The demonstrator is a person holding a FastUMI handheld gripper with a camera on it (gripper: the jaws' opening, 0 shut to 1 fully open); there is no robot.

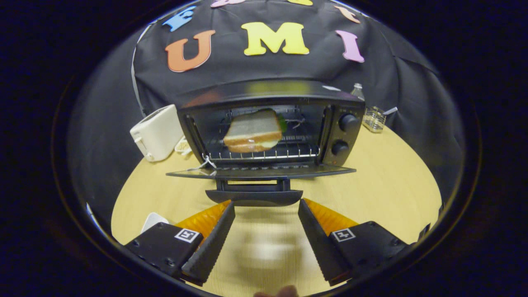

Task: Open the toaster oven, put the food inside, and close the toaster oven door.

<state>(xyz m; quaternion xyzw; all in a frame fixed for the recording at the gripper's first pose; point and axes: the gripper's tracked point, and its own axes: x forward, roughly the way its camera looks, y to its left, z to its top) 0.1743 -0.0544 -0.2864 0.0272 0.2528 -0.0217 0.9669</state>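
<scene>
Tongs (266, 206) were spread, gripping nothing; black toaster oven (270, 123) gaped just ahead, layered sandwich (252, 132) racked inside, white pop-up toaster (156, 132) beyond-left.

Item count: one toaster oven (268, 128), two control knobs (348, 122), one sandwich (252, 132), one pop-up toaster (156, 132), one bottle (357, 91), one claw (266, 208), fingers parted.

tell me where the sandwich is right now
The sandwich sits on the wire rack inside the open toaster oven, beyond the lowered door and straight ahead of the open tool.
</scene>
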